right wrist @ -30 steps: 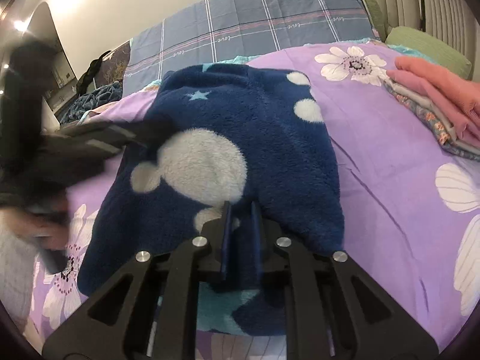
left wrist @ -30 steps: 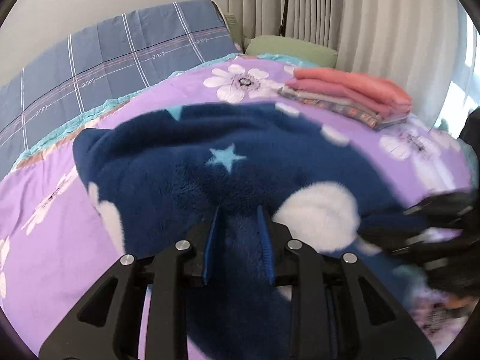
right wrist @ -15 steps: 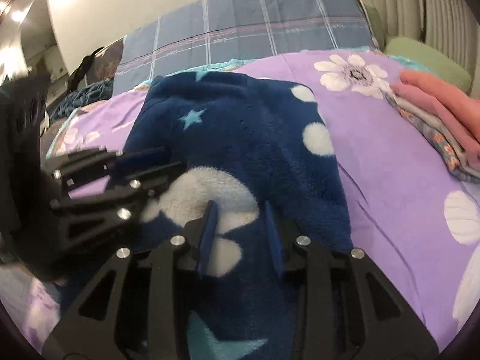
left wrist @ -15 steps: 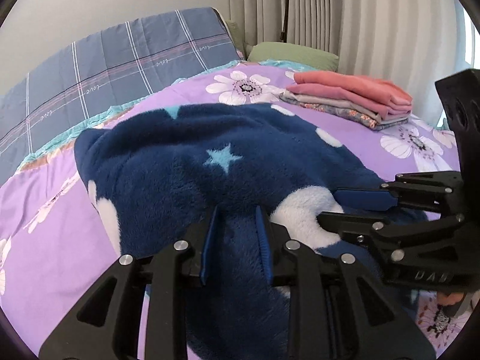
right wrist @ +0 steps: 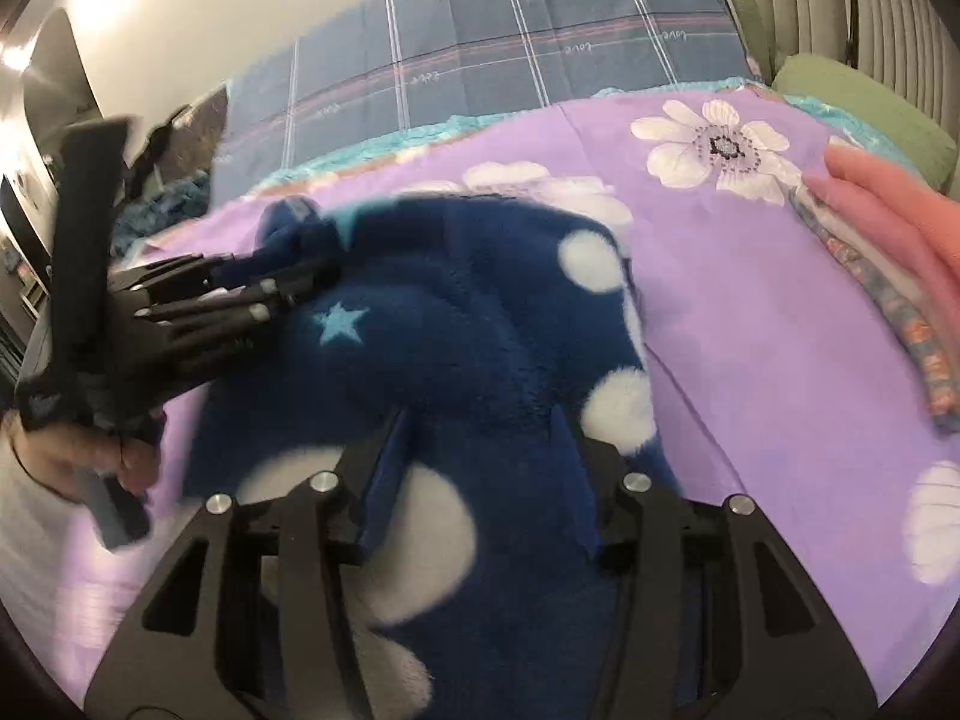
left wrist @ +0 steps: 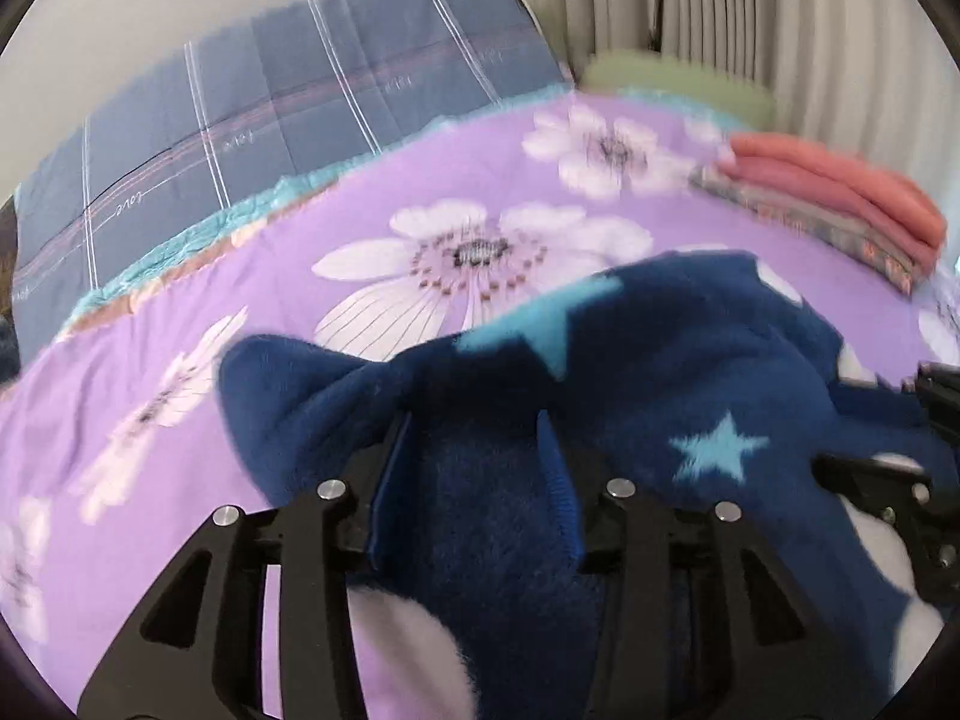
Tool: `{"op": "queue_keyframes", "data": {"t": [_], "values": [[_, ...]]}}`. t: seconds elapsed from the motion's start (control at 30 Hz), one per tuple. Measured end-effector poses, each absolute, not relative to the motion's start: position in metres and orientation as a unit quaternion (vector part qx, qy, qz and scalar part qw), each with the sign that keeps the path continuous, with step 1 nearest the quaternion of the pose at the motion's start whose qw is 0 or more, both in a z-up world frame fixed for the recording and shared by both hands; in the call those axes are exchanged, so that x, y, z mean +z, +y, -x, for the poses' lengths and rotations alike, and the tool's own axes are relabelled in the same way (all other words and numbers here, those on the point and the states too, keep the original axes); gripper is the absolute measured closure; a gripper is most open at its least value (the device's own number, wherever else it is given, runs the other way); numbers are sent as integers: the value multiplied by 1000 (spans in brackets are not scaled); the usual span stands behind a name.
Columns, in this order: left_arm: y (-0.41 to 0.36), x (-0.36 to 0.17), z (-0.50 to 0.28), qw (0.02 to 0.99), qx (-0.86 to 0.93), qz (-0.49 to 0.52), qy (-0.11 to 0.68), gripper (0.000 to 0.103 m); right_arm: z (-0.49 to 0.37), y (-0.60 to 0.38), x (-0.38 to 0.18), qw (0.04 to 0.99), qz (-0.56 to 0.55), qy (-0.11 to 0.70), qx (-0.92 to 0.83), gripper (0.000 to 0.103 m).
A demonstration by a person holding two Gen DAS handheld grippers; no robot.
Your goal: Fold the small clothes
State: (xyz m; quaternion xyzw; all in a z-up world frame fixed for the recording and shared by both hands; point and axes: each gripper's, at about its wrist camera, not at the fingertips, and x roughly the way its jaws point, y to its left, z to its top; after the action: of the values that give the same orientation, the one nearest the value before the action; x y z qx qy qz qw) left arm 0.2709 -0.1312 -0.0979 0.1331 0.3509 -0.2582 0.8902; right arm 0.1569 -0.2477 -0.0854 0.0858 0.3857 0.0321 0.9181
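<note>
Fleece, this navy star-and-dot garment (left wrist: 690, 372) heaped on the purple floral bedspread (left wrist: 336, 228), is soft, bulky and light, so as my left gripper (left wrist: 474, 450) and right gripper (right wrist: 480, 444) spread open over it, gripping nothing, I'd pinch its doubled edge.

left gripper (left wrist: 474, 438): jaws opening, angled down | right gripper (right wrist: 480, 438): jaws opening, angled down

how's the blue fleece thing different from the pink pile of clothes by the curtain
The fleece garment is dark blue with white dots and light blue stars; the stack of clothes is plain pink on top. The fleece garment lies loose and rumpled; the stack of clothes is folded flat in neat layers. Both rest on the purple flowered bedspread.
</note>
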Motion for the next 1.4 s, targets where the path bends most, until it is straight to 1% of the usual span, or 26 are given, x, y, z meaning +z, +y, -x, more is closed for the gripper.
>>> {"op": "queue_keyframes", "data": {"t": [0.27,0.4,0.43,0.5,0.6,0.67,0.73,0.8,0.9,1.07,1.33,1.4], "values": [[-138,-86,-260,897,-239,-158,337,60,-153,-245,-82,921,-76,382,29,54],[-130,-58,-237,896,-258,-145,330,58,-146,-244,-80,926,-70,369,26,53],[-125,-51,-226,895,-278,-135,322,57,-145,-245,-80,926,-72,368,28,53],[-114,-37,-199,894,-310,-126,298,50,-146,-247,-79,925,-77,370,33,53],[-101,-31,-169,889,-338,-127,283,46,-144,-247,-79,927,-78,366,33,53],[-95,-36,-161,879,-356,-116,297,44,-143,-246,-78,928,-76,363,32,53],[-100,-58,-159,861,-365,-129,331,42,-143,-246,-78,928,-76,362,32,53],[-102,-76,-157,872,-355,-139,306,32,-142,-244,-79,928,-73,363,32,53],[-95,-81,-168,868,-357,-103,328,27,-142,-242,-79,930,-68,361,28,53],[-98,-82,-162,873,-346,-116,325,27,-142,-241,-78,931,-66,359,29,53],[-93,-84,-161,876,-340,-104,325,26,-143,-243,-78,931,-63,358,28,53],[-94,-82,-159,878,-336,-101,326,28,-143,-243,-78,931,-64,358,29,53]]}}
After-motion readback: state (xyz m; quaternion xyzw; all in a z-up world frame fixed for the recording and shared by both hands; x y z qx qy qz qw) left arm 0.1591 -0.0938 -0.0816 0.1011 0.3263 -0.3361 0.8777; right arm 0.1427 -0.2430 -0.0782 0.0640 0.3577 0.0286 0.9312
